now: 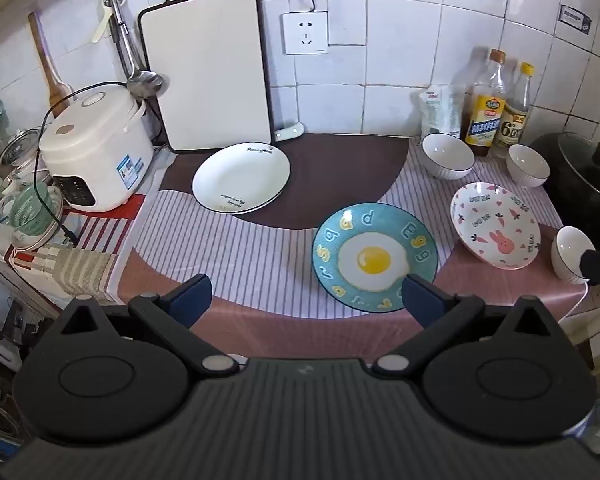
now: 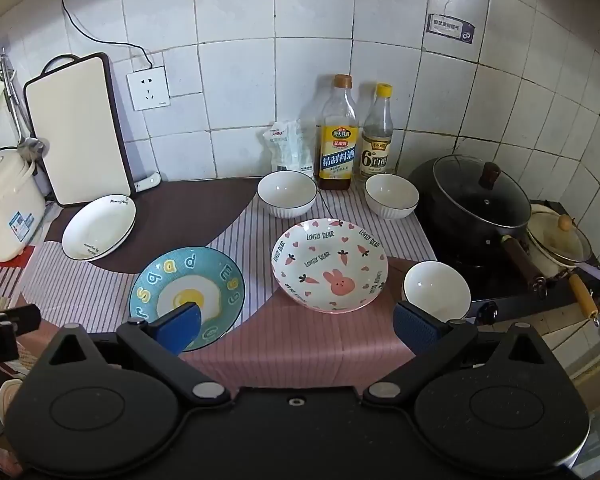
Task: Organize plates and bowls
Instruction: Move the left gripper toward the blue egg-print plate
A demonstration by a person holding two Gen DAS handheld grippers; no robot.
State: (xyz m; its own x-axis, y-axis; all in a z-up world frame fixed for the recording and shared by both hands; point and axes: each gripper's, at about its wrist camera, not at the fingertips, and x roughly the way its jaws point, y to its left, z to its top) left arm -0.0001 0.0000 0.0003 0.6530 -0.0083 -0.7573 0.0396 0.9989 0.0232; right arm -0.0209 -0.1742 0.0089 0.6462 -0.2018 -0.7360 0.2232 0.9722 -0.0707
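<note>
Three white bowls (image 2: 287, 193) empty; plates bare; left gripper (image 1: 306, 300), right gripper (image 2: 296, 328) agape, holding nothing.

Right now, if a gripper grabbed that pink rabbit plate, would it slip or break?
The rabbit plate looks like glazed ceramic, so it is probably stiff, slippery and breakable if dropped. Its raised rim should give fingers an edge to pinch. It sits apart from the egg plate and the nearest bowl, so lifting it looks uncluttered.

Spread flat over the counter: white plates (image 1: 241, 178), egg plate (image 1: 374, 257), bunny plate (image 2: 329, 265), three white bowls (image 2: 287, 193) upright.
</note>
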